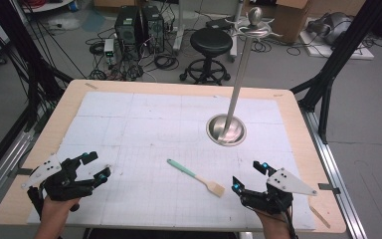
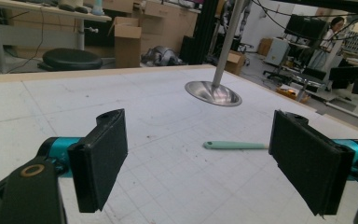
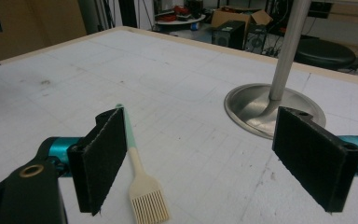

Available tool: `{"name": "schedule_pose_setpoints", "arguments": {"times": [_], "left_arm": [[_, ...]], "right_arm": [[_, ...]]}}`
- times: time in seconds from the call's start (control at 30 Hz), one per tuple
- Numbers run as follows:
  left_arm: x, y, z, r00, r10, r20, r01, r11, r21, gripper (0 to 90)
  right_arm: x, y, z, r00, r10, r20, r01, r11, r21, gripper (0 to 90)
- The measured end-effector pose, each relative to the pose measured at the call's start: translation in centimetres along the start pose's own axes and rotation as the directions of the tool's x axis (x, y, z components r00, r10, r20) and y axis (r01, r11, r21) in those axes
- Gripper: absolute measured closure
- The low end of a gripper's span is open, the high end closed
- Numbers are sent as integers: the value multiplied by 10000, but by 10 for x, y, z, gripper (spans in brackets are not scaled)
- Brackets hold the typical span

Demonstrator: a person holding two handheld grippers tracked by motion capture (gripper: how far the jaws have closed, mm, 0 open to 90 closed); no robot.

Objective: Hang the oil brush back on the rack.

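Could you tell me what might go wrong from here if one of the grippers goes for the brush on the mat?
1. The basting brush lies flat on the table mat; jaws closing from above may scrape the mat or push the slim mint handle away.
2. The right gripper is open and nearest the bristle end, which probably offers a weaker hold.
3. The metal stand rises close behind; a lifted brush could knock its pole.

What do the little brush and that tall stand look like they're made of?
The brush looks like silicone or soft plastic: a matte mint-green handle and cream bristles moulded in neat, even rows, though the look alone can't settle which. The stand looks like polished or brushed metal, likely steel: its round base is silvery and mirrors the pole. Both rest on the white gridded mat.
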State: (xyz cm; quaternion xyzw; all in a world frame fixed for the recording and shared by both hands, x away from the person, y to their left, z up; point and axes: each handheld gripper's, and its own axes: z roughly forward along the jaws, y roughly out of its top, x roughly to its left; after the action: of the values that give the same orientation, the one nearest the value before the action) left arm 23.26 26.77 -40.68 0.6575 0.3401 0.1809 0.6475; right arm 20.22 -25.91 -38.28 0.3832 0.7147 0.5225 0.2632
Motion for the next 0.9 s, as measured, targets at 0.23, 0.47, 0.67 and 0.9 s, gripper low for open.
{"name": "schedule_pose_setpoints", "arguments": {"times": [0.23,0.47,0.67,0.9], "left_arm": [[1,-1,0,10000,-55,11,55,10000,-26,197],[0,-3,0,10000,-89,14,88,9999,108,197],[-2,-4,1,10000,-60,-24,61,9998,189,198],[1,-6,1,9998,-143,100,140,9995,296,198]], "right_arm": [[3,2,9,9995,73,-294,-69,9999,131,171],[10,6,28,9957,-173,-907,214,9988,441,188],[14,3,56,9807,-361,-1923,619,9896,1296,351],[22,1,89,9625,-710,-2618,1279,9699,2072,465]]}}
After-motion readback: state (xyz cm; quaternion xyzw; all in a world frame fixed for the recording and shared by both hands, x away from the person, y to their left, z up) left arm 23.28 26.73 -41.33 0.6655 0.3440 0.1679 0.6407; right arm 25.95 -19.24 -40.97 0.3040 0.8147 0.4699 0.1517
